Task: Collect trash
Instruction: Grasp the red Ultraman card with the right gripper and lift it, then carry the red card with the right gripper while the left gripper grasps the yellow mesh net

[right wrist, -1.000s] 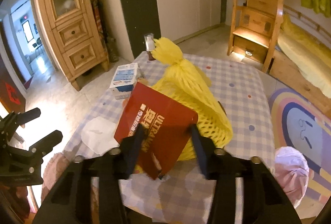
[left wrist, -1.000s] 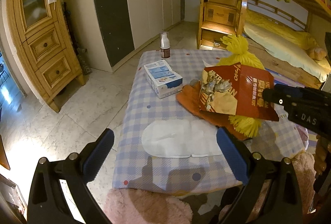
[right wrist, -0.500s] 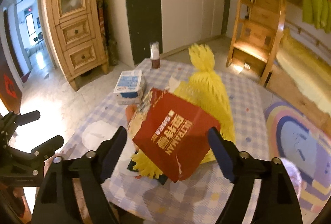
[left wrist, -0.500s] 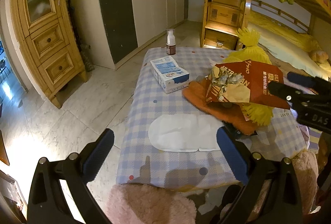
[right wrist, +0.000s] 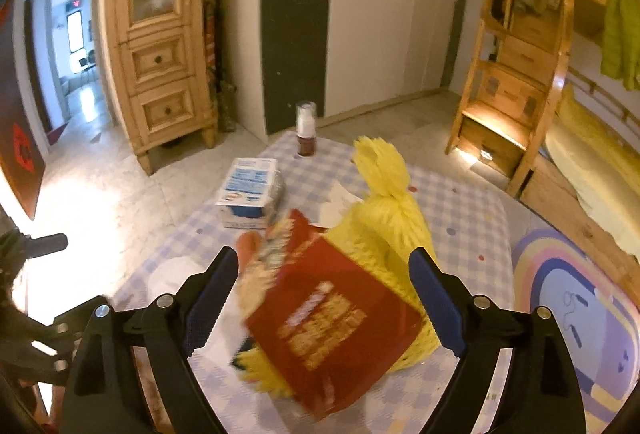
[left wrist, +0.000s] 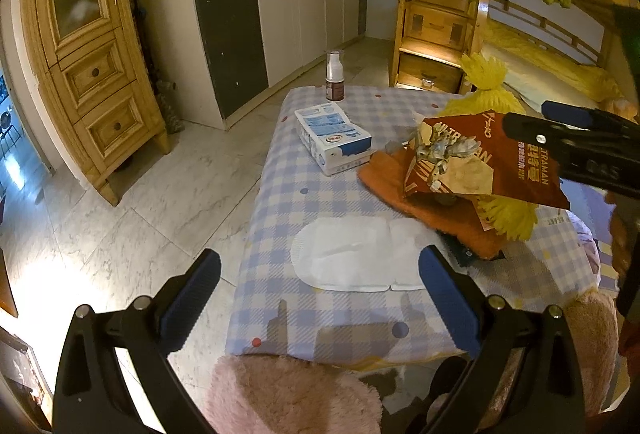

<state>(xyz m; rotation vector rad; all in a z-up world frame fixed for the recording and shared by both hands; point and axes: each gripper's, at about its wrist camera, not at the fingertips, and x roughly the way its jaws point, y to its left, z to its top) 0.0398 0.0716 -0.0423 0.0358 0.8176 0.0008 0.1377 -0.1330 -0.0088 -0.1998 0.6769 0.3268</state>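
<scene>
A red Ultraman snack bag (left wrist: 480,161) lies on the yellow foam net (left wrist: 486,97) and orange cloth (left wrist: 432,209) on the checked table (left wrist: 328,314); it is blurred in the right wrist view (right wrist: 332,326). My right gripper (right wrist: 324,298) is open with its jaws wide on either side of the bag, not touching it; it shows in the left wrist view (left wrist: 568,137). My left gripper (left wrist: 320,298) is open and empty over the table's near edge, just short of a white flat pad (left wrist: 352,262).
A blue and white tissue pack (left wrist: 334,139) and a small pump bottle (left wrist: 334,81) stand at the far left of the table. A pink fluffy seat (left wrist: 288,398) is below the near edge. A wooden cabinet (left wrist: 92,73) stands left, a bunk bed (left wrist: 552,73) right.
My right gripper opened and let go of the red bag, which dropped onto the yellow net. My left gripper pulled back and rose slightly.
</scene>
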